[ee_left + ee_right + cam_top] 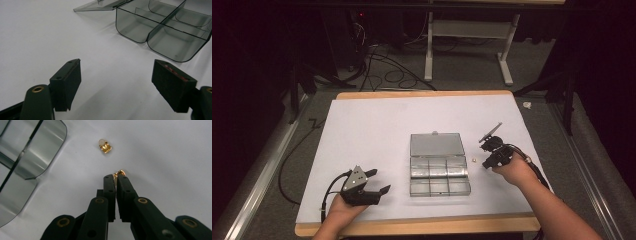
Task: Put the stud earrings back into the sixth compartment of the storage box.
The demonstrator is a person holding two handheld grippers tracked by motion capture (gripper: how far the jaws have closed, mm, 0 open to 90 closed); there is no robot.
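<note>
Right gripper view: right gripper (116, 177) clenched on 1 small gold piece (119, 173) at its tips, just above white table (162, 150); second gold piece (105, 146) lies near ahead, beside clear organizer box (37, 147). Left gripper (116, 75) released, apart.

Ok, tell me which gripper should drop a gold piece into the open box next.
Right. The right gripper is already shut on a small gold piece beside the organizer box; the left gripper is open and holds nothing.

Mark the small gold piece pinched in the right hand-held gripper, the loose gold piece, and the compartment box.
pinched gold piece (119, 173), right gripper view, exposed tip.
loose gold piece (105, 146), right gripper view, gold body.
compartment box (440, 192), high view, front wall.
</note>
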